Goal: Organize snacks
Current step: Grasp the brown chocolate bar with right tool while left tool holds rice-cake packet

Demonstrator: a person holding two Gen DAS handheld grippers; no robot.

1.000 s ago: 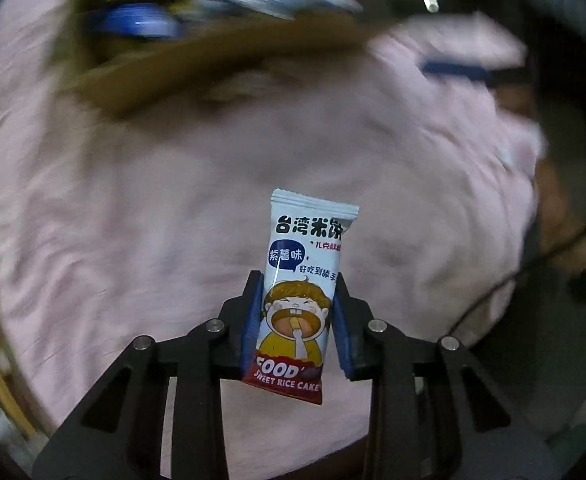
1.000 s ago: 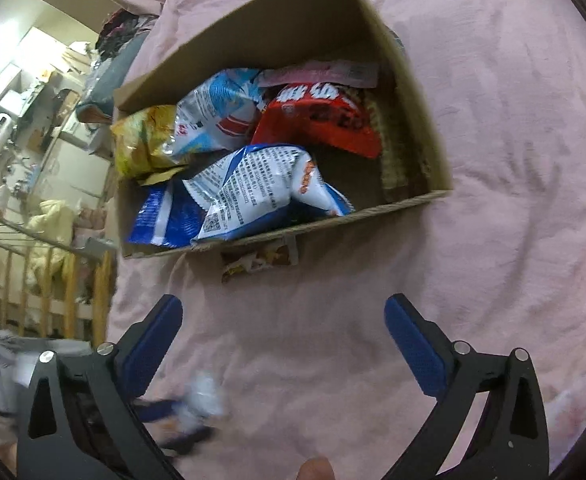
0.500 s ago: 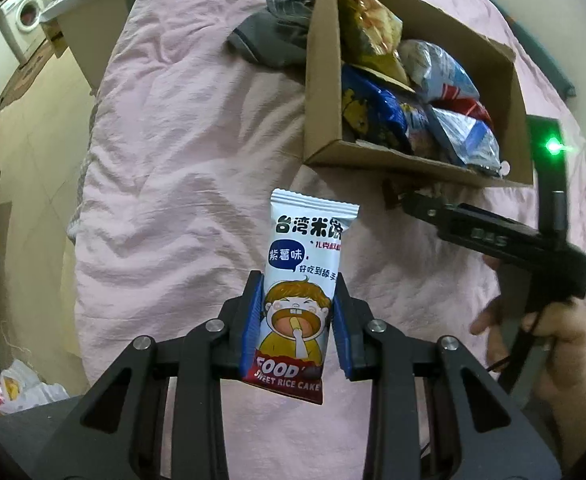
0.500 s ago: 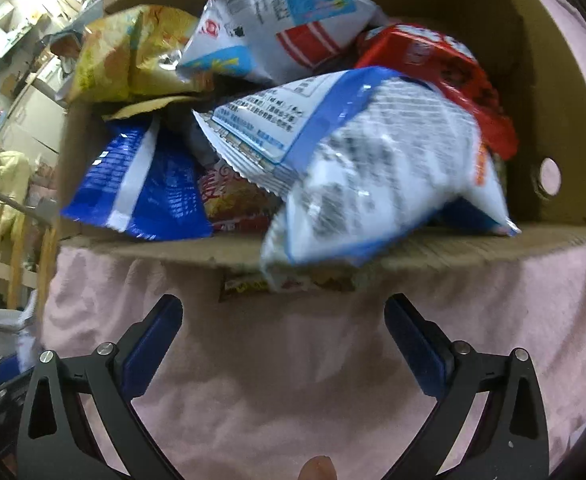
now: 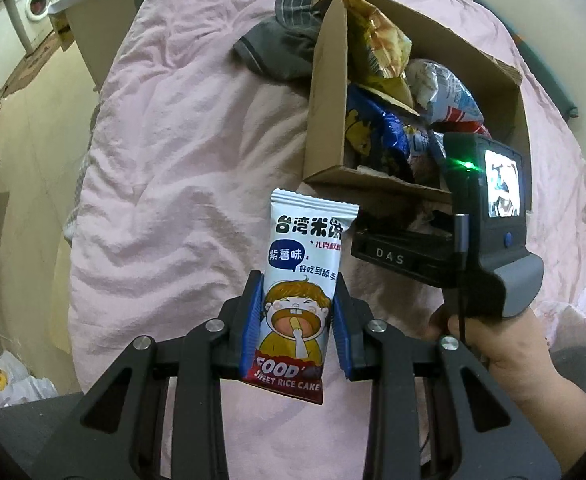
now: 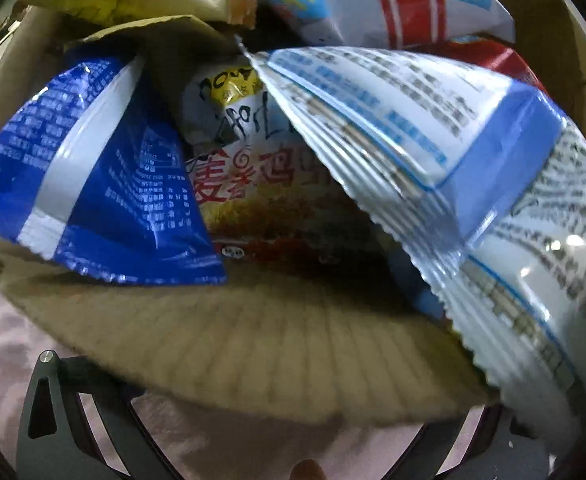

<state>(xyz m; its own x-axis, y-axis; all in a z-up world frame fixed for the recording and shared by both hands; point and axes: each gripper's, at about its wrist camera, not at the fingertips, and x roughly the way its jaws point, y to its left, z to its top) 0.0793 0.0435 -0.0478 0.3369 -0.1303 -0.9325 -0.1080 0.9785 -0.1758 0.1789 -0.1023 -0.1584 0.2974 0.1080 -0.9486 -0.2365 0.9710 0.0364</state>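
Note:
My left gripper (image 5: 295, 320) is shut on a white rice cake packet (image 5: 305, 280) with a cartoon face, held upright above the pink bed cover (image 5: 181, 160). The cardboard box (image 5: 325, 120) of snack bags lies beyond it to the right. A hand holds my right gripper (image 5: 485, 240) at the box's near wall. In the right wrist view the box wall (image 6: 173, 320) hides the fingertips of the right gripper (image 6: 281, 340); its arms stand wide apart with nothing held. A blue bag (image 6: 93, 184) and a white-and-blue bag (image 6: 453, 168) hang over that wall.
A grey garment (image 5: 281, 44) lies against the box's far left corner. A yellow bag (image 5: 377, 44) stands at the box's far end. The bed's left edge drops to the floor, with a washing machine (image 5: 33, 8) and plastic bags (image 5: 9, 380) there.
The left view swung round to bring the box into sight, then held still. The right gripper dropped and closed in on the box until the near wall covered its fingertips.

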